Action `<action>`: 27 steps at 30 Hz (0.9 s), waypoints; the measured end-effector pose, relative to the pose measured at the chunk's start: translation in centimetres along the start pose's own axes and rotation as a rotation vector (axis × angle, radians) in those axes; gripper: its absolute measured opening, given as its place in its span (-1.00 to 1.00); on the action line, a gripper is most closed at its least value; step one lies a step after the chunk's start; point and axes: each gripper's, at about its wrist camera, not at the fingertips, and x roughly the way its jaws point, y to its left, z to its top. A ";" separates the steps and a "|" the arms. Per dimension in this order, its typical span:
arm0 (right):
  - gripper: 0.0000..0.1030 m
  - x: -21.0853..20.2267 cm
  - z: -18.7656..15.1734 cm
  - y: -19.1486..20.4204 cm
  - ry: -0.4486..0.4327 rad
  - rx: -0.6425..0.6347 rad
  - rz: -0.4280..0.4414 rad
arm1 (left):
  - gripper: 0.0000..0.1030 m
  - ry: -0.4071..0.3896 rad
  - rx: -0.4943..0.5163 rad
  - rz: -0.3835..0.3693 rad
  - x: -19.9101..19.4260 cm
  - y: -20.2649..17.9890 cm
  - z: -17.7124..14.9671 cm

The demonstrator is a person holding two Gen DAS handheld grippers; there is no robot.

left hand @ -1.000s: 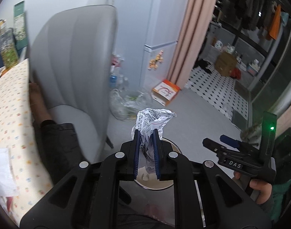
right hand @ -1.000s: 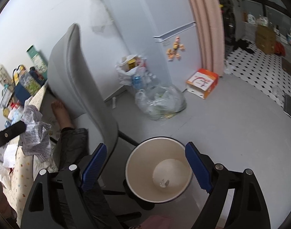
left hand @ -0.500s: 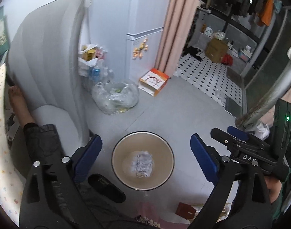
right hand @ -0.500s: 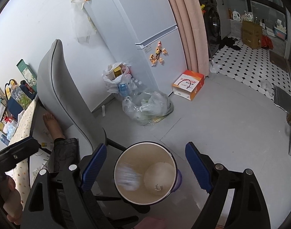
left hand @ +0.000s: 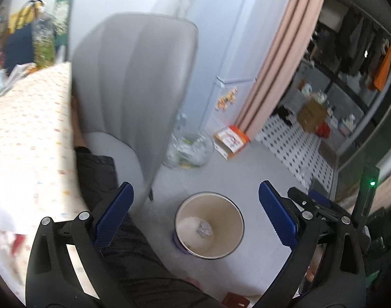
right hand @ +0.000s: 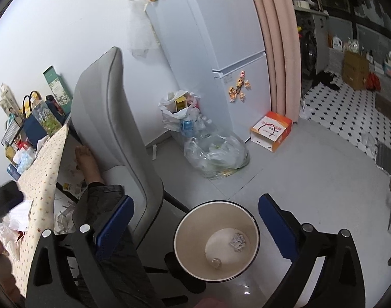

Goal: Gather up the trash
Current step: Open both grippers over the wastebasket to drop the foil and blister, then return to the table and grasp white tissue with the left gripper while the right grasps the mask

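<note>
Both sets of blue-padded jaws are opening and stand spread wide with nothing between them: the left gripper (left hand: pixel 195 213) and the right gripper (right hand: pixel 195 224) each hang over the floor, framing the round cream-coloured waste bin (right hand: pixel 181 241) from above. At the bottom of that bin lies the crumpled ball of printed white paper (right hand: pixel 237 241), beside a small clear object too small to make out. In the left wrist view the same paper (left hand: pixel 204 228) shows blurred against the bin's (left hand: pixel 236 220) pale base.

The bin stands on a smooth light grey floor (right hand: pixel 310 169), just beside the grey padded chair (right hand: pixel 110 118), on which a person's dark trouser leg (right hand: pixel 103 197) and bare foot (right hand: pixel 86 157) rest. Left of the chair is a table under a cream cloth with small coloured dots (right hand: pixel 41 179), crowded at the far end with boxes, bags and bottles; scraps of white paper lie at its near edge.

Against the pale wall stands a white fridge (right hand: pixel 236 51) bearing small magnets. At its foot sit a white plastic bag of bottles and cans (right hand: pixel 180 115) and a clear plastic bag (right hand: pixel 216 154) of rubbish, with an orange-and-white cardboard box (right hand: pixel 271 131) nearby. A pink curtain (right hand: pixel 277 38) divides this area from black-and-white tiled flooring (right hand: pixel 349 113).
</note>
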 end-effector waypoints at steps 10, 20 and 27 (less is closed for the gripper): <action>0.85 -2.4 -0.3 9.0 -0.030 -0.129 0.076 | 0.88 -0.180 -0.093 0.135 -7.8 5.4 -0.9; 0.85 -6.0 -2.7 18.7 -0.091 -0.327 0.291 | 0.89 -0.316 -0.182 0.121 -14.0 10.7 -2.6; 0.85 -6.8 -4.2 24.0 -0.058 -0.386 0.363 | 0.88 -0.318 -0.218 0.171 -16.8 14.7 -4.5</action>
